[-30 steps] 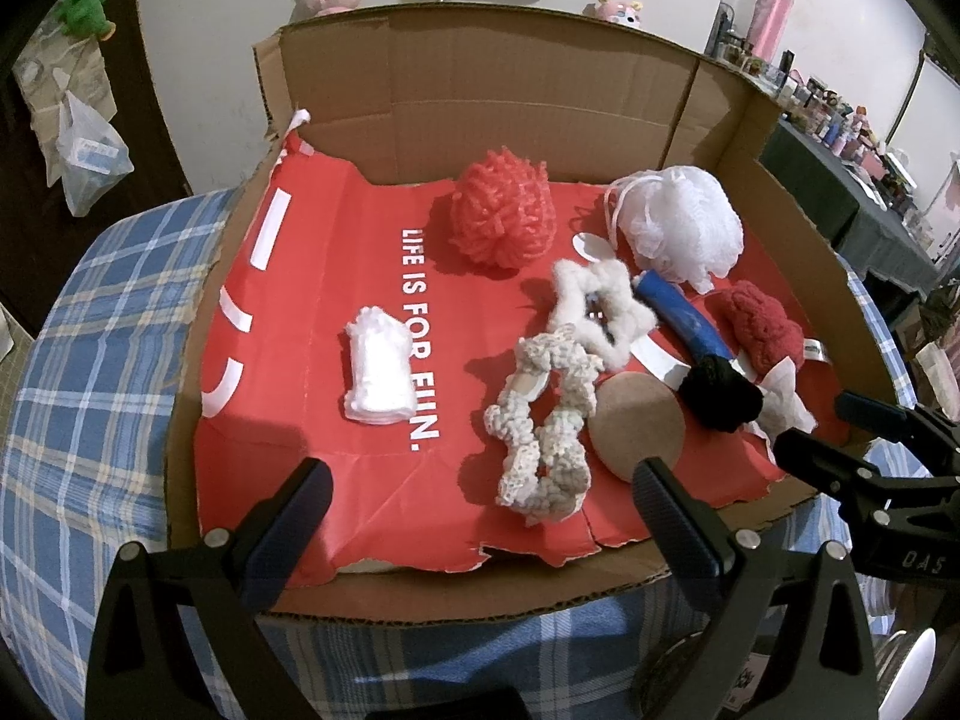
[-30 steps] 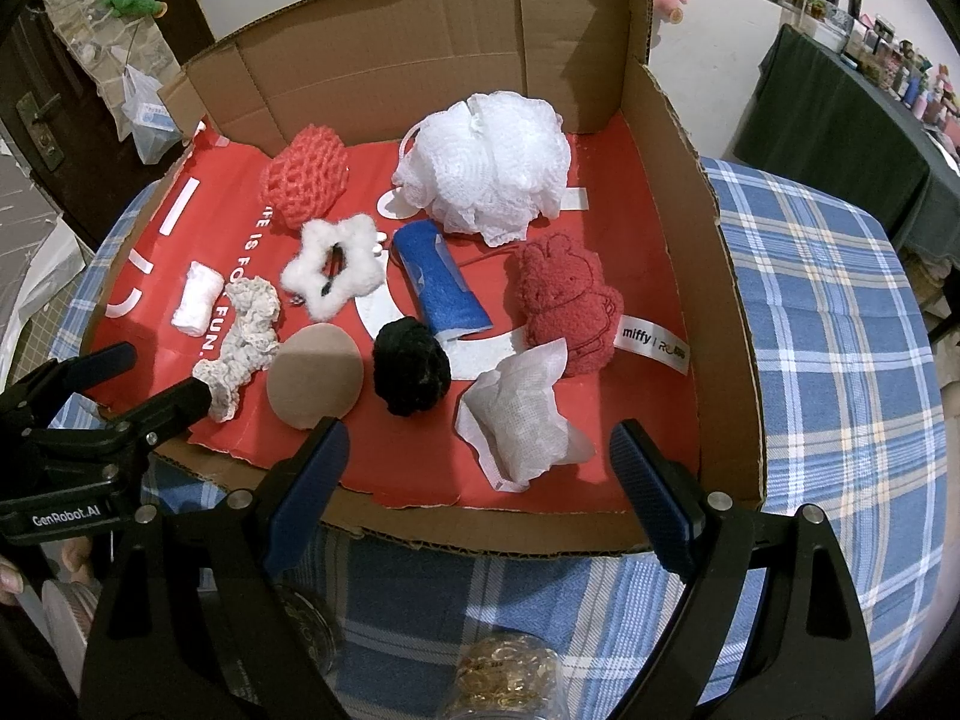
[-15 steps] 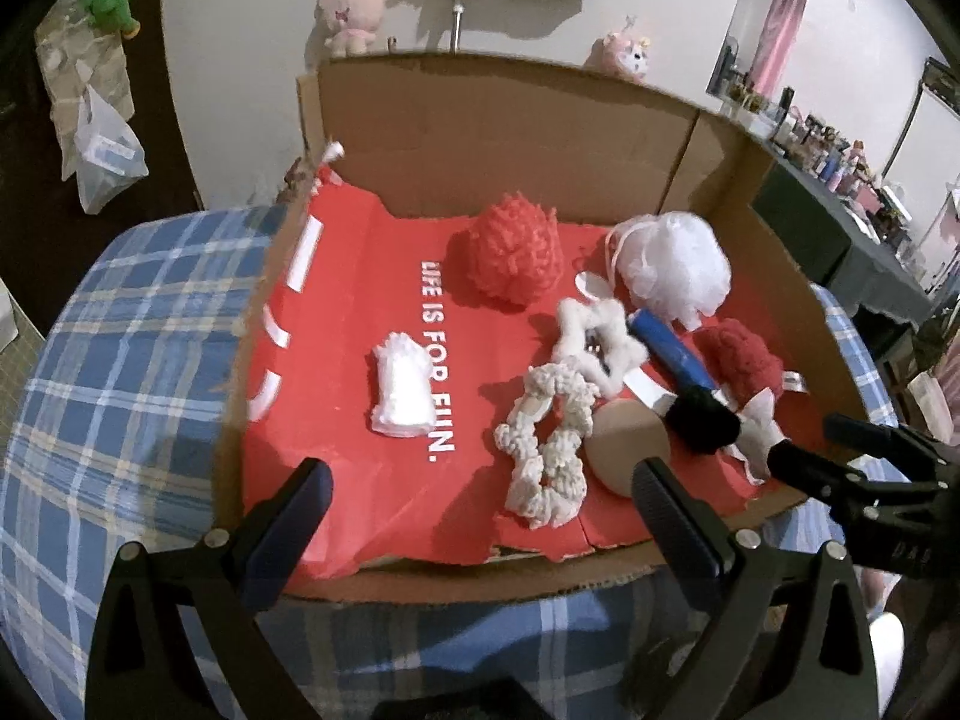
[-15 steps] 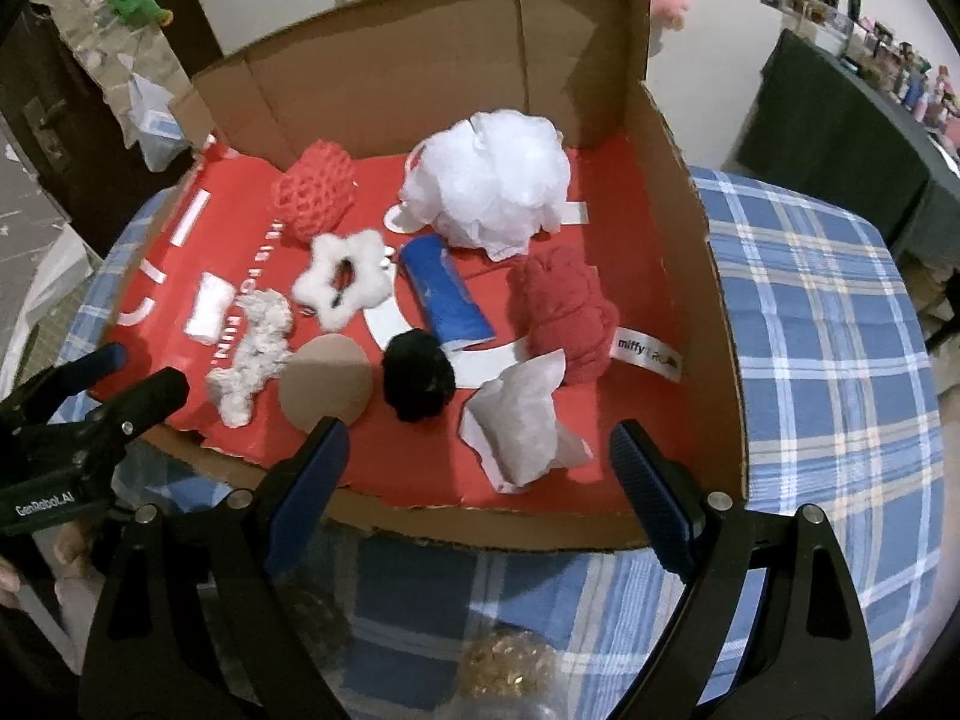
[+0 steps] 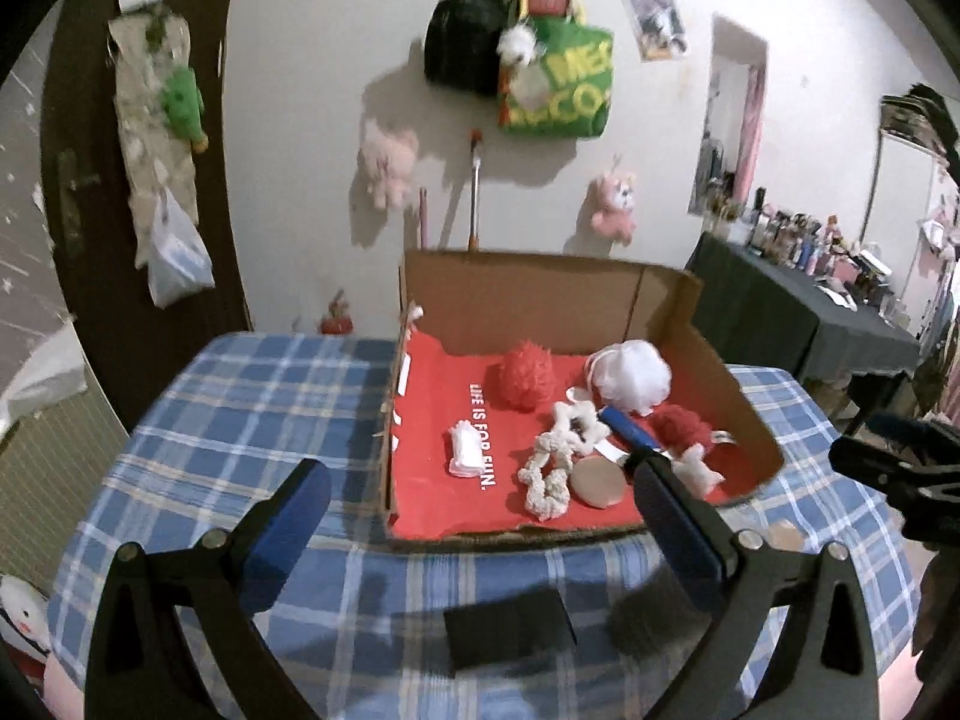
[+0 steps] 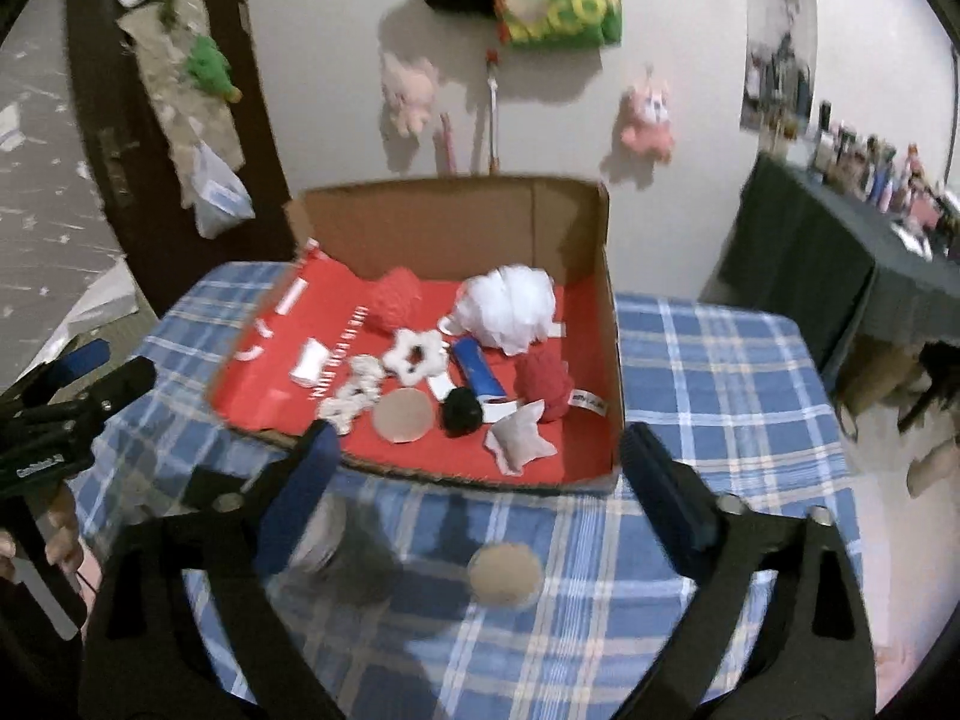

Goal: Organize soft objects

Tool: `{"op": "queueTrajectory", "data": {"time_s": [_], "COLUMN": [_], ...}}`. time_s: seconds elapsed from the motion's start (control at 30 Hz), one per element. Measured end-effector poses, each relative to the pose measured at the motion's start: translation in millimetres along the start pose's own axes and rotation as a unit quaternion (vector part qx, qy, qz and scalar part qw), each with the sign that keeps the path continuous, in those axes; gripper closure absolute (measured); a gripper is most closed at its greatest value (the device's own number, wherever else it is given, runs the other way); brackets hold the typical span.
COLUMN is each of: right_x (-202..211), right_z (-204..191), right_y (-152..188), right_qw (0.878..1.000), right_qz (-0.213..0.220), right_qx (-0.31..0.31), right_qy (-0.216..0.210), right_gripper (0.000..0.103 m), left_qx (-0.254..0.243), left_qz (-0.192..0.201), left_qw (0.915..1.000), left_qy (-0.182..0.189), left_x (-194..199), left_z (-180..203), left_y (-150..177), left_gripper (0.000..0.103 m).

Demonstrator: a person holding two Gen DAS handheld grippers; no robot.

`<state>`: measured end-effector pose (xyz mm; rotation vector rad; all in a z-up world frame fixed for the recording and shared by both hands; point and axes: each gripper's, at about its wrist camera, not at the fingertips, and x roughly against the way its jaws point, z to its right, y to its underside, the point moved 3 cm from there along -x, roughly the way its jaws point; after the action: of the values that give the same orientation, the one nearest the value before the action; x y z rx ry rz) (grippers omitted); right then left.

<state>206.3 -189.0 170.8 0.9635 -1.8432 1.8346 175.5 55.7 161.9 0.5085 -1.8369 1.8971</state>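
Observation:
An open cardboard box with a red liner stands on the plaid table. In it lie a red puff, a white mesh puff, a white star scrunchie, a cream scrunchie, a blue roll, a dark red plush, a black pompom, a tan round pad, a white pouch and a small white cloth. My left gripper and right gripper are open, empty, above the table before the box.
The blue plaid tablecloth surrounds the box. A jar with a tan lid and a blurred dark jar stand near the front. Plush toys and bags hang on the wall. A dark side table is at right.
Both grippers have pulled back and up from the box, which now looks smaller and farther. The objects in the box have not moved.

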Motion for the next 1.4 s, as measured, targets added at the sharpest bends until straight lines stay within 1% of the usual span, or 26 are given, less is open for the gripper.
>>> {"op": "queueTrajectory", "data": {"time_s": [0.07, 0.17, 0.27, 0.33, 0.4, 0.5, 0.57, 0.67, 0.77, 0.93, 1.03, 1.17, 1.4], "right_x": [23, 45, 53, 50, 43, 21, 6, -18, -33, -50, -51, -49, -52], "right_z": [-8, -20, -26, -29, -32, -33, -30, -24, -19, -11, -13, -8, -9], "right_y": [12, 36, 64, 85, 106, 136, 151, 168, 176, 187, 188, 190, 187], "right_qw": [1.000, 0.999, 0.998, 0.998, 0.999, 0.999, 1.000, 0.999, 0.999, 0.997, 0.997, 0.996, 0.996], "right_qz": [0.023, 0.047, 0.056, 0.055, 0.047, 0.027, 0.012, -0.016, -0.030, -0.051, -0.047, -0.044, -0.048], "right_qx": [0.012, 0.019, 0.016, 0.008, 0.007, 0.008, 0.002, -0.006, -0.012, -0.022, -0.017, -0.035, -0.030], "right_qy": [-0.002, -0.001, -0.007, -0.005, -0.002, 0.015, 0.020, 0.033, 0.040, 0.052, 0.064, 0.063, 0.070], "right_gripper": [0.003, 0.003, 0.003, 0.003, 0.003, 0.003, 0.003, 0.003, 0.003, 0.003, 0.003, 0.003, 0.003], "left_qx": [-0.007, -0.008, -0.010, -0.014, -0.016, -0.011, -0.007, 0.000, -0.006, -0.016, -0.019, -0.019, -0.013], "left_qz": [0.017, 0.035, 0.040, 0.034, 0.020, -0.017, -0.047, -0.080, -0.096, -0.106, -0.107, -0.108, -0.111], "left_qw": [0.9998, 0.9991, 0.9989, 0.9991, 0.9994, 0.9996, 0.9988, 0.9968, 0.9954, 0.9941, 0.9939, 0.9938, 0.9935], "left_qy": [0.007, 0.020, 0.020, 0.019, 0.022, 0.022, 0.012, 0.004, -0.003, -0.013, -0.017, -0.017, -0.022], "left_x": [18, 39, 48, 45, 36, 13, -7, -27, -38, -45, -44, -45, -45], "left_z": [5, 13, 20, 24, 28, 30, 30, 30, 33, 38, 40, 39, 38], "left_y": [11, 34, 61, 78, 96, 121, 137, 155, 166, 176, 178, 178, 177], "left_gripper": [0.000, 0.000, 0.000, 0.000, 0.000, 0.000, 0.000, 0.000, 0.000, 0.000, 0.000, 0.000, 0.000]}}
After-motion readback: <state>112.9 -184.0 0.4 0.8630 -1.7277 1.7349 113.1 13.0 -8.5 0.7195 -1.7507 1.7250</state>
